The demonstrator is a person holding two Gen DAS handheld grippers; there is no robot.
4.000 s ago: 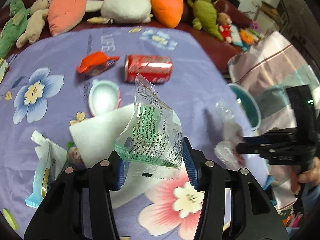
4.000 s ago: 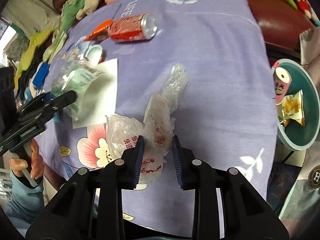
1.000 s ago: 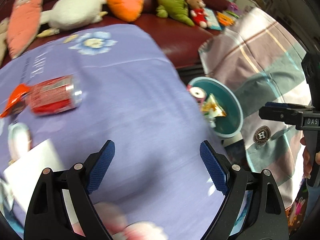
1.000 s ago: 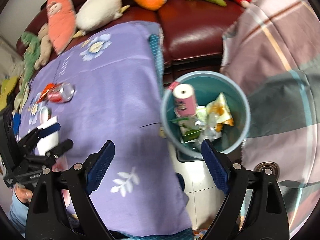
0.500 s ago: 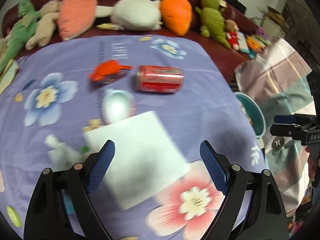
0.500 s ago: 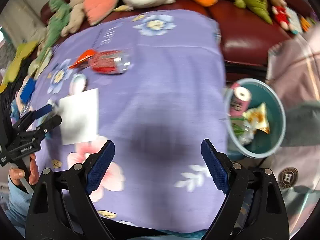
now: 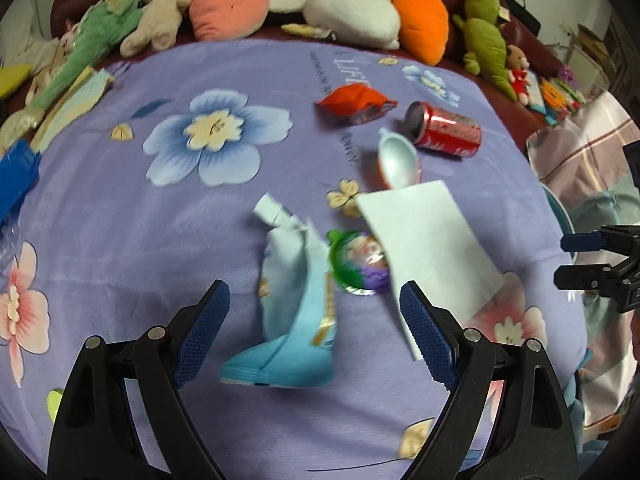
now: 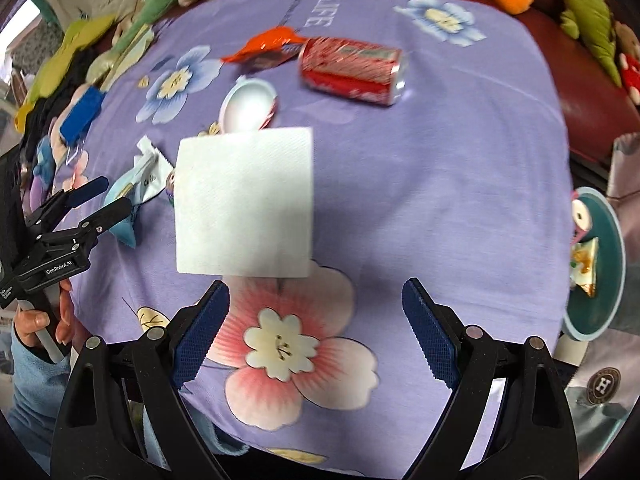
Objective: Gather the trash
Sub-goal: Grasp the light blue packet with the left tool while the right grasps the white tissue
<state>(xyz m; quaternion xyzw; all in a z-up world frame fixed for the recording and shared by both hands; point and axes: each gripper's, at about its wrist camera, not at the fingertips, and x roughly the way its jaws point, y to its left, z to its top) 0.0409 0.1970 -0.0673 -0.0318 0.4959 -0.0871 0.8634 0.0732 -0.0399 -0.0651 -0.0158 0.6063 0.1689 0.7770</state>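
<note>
My left gripper (image 7: 314,326) is open and empty just above a light blue snack pouch (image 7: 294,312) on the purple flowered cloth. A round green and purple lid (image 7: 358,266) lies beside the pouch, partly under a white napkin (image 7: 428,246). Farther off lie a white cup lid (image 7: 396,158), a red soda can (image 7: 444,130) and an orange wrapper (image 7: 354,104). My right gripper (image 8: 316,334) is open and empty near the napkin (image 8: 246,202). The teal trash bin (image 8: 610,264) with trash in it stands off the table's right edge.
Plush toys (image 7: 352,12) line the dark red sofa behind the table. A blue object (image 7: 16,176) lies at the table's left edge. A checked blanket (image 7: 592,148) lies to the right. The table's near edge (image 8: 320,448) is just below the right gripper.
Both grippers dropped their trash in the bin and opened. In the last second both swung back left over the table; the left now hovers over the blue pouch, the right near the napkin.
</note>
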